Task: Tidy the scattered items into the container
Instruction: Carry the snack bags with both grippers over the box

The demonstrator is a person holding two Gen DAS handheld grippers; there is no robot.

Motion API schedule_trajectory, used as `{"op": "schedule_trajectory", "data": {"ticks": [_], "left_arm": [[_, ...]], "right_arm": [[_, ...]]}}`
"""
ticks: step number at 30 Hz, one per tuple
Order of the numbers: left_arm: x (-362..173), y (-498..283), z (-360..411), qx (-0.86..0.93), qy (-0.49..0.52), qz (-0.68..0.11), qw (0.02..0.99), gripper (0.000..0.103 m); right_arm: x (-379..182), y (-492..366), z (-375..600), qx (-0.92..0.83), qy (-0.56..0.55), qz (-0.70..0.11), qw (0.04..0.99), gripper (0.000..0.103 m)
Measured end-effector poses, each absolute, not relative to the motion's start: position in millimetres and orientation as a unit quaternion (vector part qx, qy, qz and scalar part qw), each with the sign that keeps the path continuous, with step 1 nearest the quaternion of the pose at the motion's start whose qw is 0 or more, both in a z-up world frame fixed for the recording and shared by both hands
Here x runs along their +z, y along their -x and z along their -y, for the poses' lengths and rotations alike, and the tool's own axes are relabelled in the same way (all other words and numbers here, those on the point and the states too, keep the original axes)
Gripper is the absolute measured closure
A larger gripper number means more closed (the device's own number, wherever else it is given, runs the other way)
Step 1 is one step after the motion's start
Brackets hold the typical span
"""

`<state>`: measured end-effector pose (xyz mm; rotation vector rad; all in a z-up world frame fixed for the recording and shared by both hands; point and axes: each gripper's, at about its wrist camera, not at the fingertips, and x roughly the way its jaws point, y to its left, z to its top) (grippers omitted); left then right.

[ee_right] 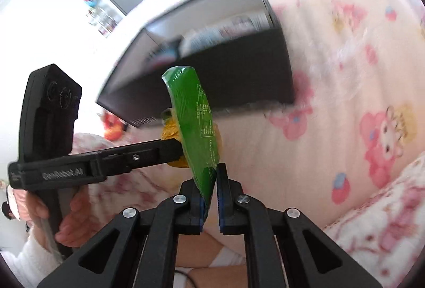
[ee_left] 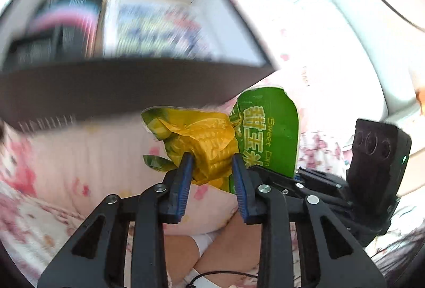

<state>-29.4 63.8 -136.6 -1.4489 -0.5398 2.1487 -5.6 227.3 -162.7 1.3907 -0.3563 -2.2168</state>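
A green and yellow sweet corn packet [ee_left: 212, 144] is held in the air between both grippers, in front of a dark open box [ee_left: 132, 80]. My left gripper [ee_left: 212, 160] is shut on its crumpled yellow middle. My right gripper [ee_right: 212, 173] is shut on the packet's green end [ee_right: 196, 118]. The right gripper's body [ee_left: 372, 155] shows at the right of the left wrist view, and the left gripper's body [ee_right: 93, 163] crosses the right wrist view. The box [ee_right: 225, 70] holds several blurred packets [ee_left: 154, 27].
A pink and white cartoon-print blanket [ee_right: 345, 102] lies under and around the box. The person's knees [ee_left: 225, 242] are below the grippers. An orange and red item [ee_right: 114, 126] lies left of the box. Shelves [ee_right: 106, 3] stand far behind.
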Motion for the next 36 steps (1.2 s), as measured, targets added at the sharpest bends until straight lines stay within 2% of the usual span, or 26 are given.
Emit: {"op": "schedule_trajectory", "data": {"ticks": [7, 11, 14, 16, 22, 27, 30, 36], "left_arm": [[-88.1, 48.2, -72.6, 0.813, 0.488, 0.201, 0.245, 0.074], [-76.8, 83.3, -52.7, 0.818, 0.487, 0.207, 0.226, 0.072], [-78.0, 114.0, -49.1, 0.81, 0.488, 0.233, 0.227, 0.072], [-76.8, 123.0, -46.0, 0.813, 0.494, 0.222, 0.214, 0.07], [-102.8, 182.4, -38.0, 0.795, 0.532, 0.224, 0.187, 0.07], [-121.5, 231.1, -25.1, 0.779, 0.549, 0.247, 0.174, 0.07], [-125.8, 250.1, -24.1, 0.78, 0.546, 0.253, 0.169, 0.07], [-130.1, 240.8, -20.8, 0.792, 0.532, 0.254, 0.159, 0.07]], "right_arm": [[-113.9, 13.9, -239.4, -0.837, -0.464, 0.147, 0.249, 0.096], [-95.9, 48.2, -232.9, -0.848, -0.446, 0.139, 0.249, 0.096], [-93.6, 91.7, -224.1, -0.855, -0.447, 0.128, 0.231, 0.095], [-97.0, 119.0, -218.2, -0.839, -0.456, 0.153, 0.253, 0.094], [-105.3, 184.6, -202.2, -0.826, -0.485, 0.147, 0.247, 0.089], [-121.7, 239.6, -188.4, -0.821, -0.504, 0.154, 0.221, 0.089], [-125.7, 250.4, -189.2, -0.823, -0.499, 0.15, 0.228, 0.089], [-120.8, 245.5, -212.5, -0.846, -0.462, 0.16, 0.213, 0.088]]}}
